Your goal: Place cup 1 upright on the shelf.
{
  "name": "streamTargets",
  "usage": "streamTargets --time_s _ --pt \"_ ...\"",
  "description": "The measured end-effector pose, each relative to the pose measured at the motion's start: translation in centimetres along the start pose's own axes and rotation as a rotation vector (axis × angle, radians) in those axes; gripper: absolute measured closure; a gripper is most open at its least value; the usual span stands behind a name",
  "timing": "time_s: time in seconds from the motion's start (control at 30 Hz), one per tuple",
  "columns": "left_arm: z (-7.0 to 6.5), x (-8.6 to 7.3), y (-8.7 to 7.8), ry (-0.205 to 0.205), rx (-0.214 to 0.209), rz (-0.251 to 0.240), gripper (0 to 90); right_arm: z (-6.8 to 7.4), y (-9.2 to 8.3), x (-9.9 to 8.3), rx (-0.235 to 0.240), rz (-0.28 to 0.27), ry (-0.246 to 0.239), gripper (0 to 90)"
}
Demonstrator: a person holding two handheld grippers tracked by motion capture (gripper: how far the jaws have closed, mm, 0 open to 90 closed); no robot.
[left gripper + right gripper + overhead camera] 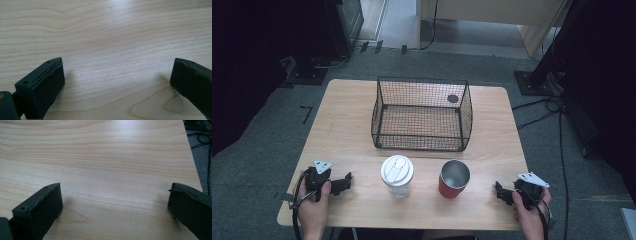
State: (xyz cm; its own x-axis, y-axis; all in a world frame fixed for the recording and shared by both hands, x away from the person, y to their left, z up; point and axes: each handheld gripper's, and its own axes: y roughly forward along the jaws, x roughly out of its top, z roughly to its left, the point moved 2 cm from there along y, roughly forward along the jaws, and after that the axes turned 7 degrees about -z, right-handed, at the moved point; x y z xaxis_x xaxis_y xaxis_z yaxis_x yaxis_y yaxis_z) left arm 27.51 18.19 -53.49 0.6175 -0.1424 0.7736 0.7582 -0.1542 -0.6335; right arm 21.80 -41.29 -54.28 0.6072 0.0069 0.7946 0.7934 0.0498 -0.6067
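Observation:
A clear cup with a white lid stands near the front middle of the wooden table. To its right is a red metal cup, open at the top. A black wire basket sits behind them, with nothing inside it. My left gripper rests at the front left, held by a hand, its jaws open over bare wood. At the front right my right gripper also rests on the table, open, with bare wood between its jaws.
Grey carpet surrounds the table. Black stands and cables lie on the floor to the right. A dark stand base sits at the back left. The table's right edge is close to my right gripper.

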Motion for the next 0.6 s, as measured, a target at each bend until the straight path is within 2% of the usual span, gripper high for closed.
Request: streamTargets --time_s 0.13,0.3,0.6 --pt "0.0 0.0 0.0 0.0 0.0 0.0 0.0 0.0 0.0 0.0 0.0 0.0 0.001 0.0" --pt "0.0 0.0 0.0 0.0 0.0 0.0 0.0 0.3 -0.5 -0.3 -0.028 -0.005 -0.008 0.0" --pt "0.0 0.0 0.0 0.0 0.001 0.0 0.0 1.0 -1.6 -0.2 -0.01 -0.02 -0.013 0.0"
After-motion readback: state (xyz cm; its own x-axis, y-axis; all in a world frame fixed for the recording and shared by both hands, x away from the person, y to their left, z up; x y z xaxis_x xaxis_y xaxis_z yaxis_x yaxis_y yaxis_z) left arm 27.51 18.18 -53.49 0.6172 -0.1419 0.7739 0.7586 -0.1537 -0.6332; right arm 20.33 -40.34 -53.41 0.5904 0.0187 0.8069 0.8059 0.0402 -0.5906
